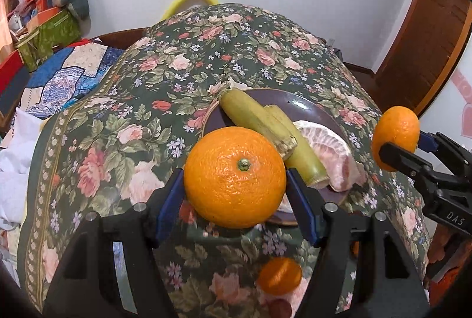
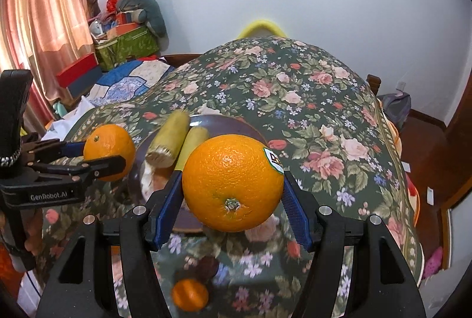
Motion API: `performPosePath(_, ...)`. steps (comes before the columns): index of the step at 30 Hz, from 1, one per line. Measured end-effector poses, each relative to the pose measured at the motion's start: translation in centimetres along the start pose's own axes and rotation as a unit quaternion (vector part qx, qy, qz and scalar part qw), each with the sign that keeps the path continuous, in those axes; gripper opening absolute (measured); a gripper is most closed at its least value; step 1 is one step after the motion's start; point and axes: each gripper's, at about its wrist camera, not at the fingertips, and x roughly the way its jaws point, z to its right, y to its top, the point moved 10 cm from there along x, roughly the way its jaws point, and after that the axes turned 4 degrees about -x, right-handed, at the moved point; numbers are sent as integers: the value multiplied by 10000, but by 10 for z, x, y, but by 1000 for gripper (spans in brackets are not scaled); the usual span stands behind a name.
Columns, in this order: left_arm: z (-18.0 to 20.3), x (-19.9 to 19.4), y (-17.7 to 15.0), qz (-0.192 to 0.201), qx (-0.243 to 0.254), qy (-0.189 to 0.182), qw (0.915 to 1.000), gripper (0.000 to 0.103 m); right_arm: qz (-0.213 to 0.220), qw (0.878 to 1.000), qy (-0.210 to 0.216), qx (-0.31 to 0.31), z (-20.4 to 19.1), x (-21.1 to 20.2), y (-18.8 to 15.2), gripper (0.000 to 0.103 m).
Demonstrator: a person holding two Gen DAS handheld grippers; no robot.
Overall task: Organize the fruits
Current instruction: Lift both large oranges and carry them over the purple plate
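Observation:
My left gripper (image 1: 235,180) is shut on an orange (image 1: 235,177) with its green stem up, held above the near rim of a dark plate (image 1: 306,104). The plate holds two green sugarcane pieces (image 1: 253,114) and a peeled pomelo wedge (image 1: 327,146). My right gripper (image 2: 233,185) is shut on a stickered orange (image 2: 233,182), also above the plate (image 2: 236,123). In the left wrist view the right gripper (image 1: 396,146) and its orange (image 1: 395,132) are at the right. In the right wrist view the left gripper (image 2: 97,154) and its orange (image 2: 109,151) are at the left.
A floral cloth (image 1: 206,58) covers the table. A small orange (image 1: 280,275) and a dark round fruit (image 1: 280,307) lie on it below the grippers. A bed with clutter (image 1: 50,31) stands at the left; a wooden door (image 1: 427,37) at the right.

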Motion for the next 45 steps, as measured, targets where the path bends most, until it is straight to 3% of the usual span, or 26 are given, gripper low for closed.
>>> performPosePath(9,-8,27,15,-64,-151,80,9998,67,-23,10000,42,20,10,29,17,61)
performPosePath(22,-8,35,25,5,-66,161,9998,68,-334,9994,99,26,12,80,36,61)
performPosePath(34,0,31,18,149,236,336,9990,68,-566,9977,114,-356,0,93,27,62)
performPosePath(40,-8,37,21,-18,-104,101,9999,68,-758,9968,92,-228,5,103,21,64)
performPosePath(45,-8,41,22,-8,-46,210,9998,68,-785,9967,105,-183,8,107,15,62)
